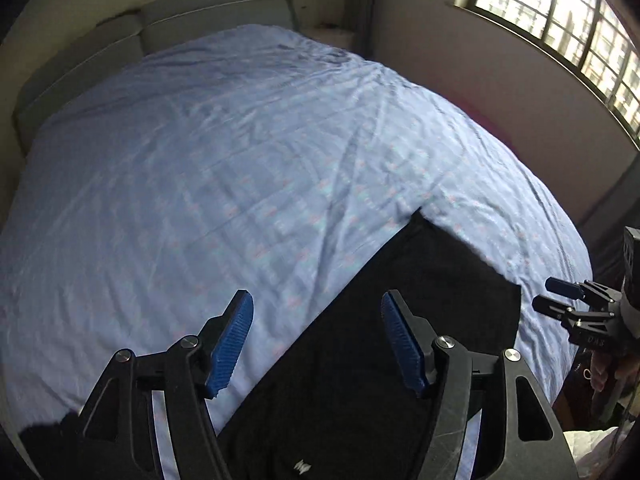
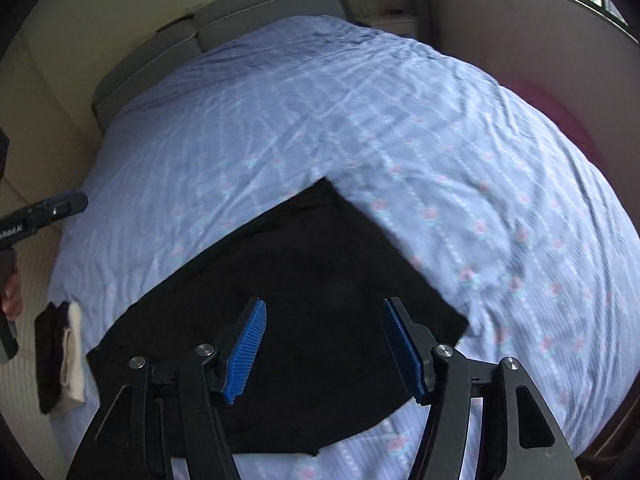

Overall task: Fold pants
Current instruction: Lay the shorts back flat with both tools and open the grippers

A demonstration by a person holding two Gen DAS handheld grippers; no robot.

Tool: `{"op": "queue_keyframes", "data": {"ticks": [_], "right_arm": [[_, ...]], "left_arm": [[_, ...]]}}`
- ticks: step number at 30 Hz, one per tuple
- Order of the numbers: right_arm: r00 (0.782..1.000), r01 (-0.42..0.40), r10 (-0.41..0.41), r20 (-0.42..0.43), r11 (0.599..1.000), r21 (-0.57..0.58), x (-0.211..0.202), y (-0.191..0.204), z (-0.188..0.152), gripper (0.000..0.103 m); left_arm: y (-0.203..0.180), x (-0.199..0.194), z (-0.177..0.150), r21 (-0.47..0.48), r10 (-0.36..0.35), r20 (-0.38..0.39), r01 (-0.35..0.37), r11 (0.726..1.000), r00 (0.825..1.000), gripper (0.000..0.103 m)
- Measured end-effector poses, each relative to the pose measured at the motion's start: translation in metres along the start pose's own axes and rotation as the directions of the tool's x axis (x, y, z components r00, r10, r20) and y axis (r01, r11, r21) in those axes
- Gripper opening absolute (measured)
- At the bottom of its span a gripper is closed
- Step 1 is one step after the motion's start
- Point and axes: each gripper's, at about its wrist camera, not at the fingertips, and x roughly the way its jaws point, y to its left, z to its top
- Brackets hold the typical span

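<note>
Wrinkled light-blue floral bedsheet (image 2: 400, 128) fills both views. Folded black fabric pants (image 2: 288, 280) lie flat at lower centre, long axis running lower left to upper right. Right gripper (image 2: 324, 348) hangs right above them, left gripper (image 1: 316, 344) over their left edge; both jaws apart, empty.

It was a bedroom in a home. A wide bed (image 1: 200, 160) filled most of both views, spread with a creased pale blue sheet (image 2: 480, 184) printed with small pink flowers. At the far end of the bed stood a padded grey headboard (image 1: 120, 40) against a cream wall (image 2: 100, 20). To the right of the bed, a barred window (image 1: 560, 20) let in bright daylight. Beside the headboard, in the corner, stood a small white nightstand (image 1: 332, 34).
</note>
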Motion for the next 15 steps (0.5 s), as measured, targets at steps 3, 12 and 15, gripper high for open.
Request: {"op": "queue_keyframes", "data": {"ticks": [3,12,15], "right_arm": [[0.997,-0.07,0.066,-0.05,0.995,-0.073,0.008,0.043,-0.012,0.062],[0.966,-0.191,0.136,-0.221,0.949,-0.25,0.031,0.154,-0.065,0.062],[0.956,-0.185,0.112,-0.27,0.947,-0.264,0.041,0.173,-0.083,0.062]], "left_arm": [[0.047,-0.022,-0.066,-0.133,0.018,-0.039,-0.023,0.991,0.999,0.065],[0.119,-0.015,-0.195,-0.42,-0.064,-0.107,0.013,0.907,0.992,0.061],[0.127,0.003,-0.219,-0.462,-0.116,-0.122,0.048,0.886,0.986,0.06]]}}
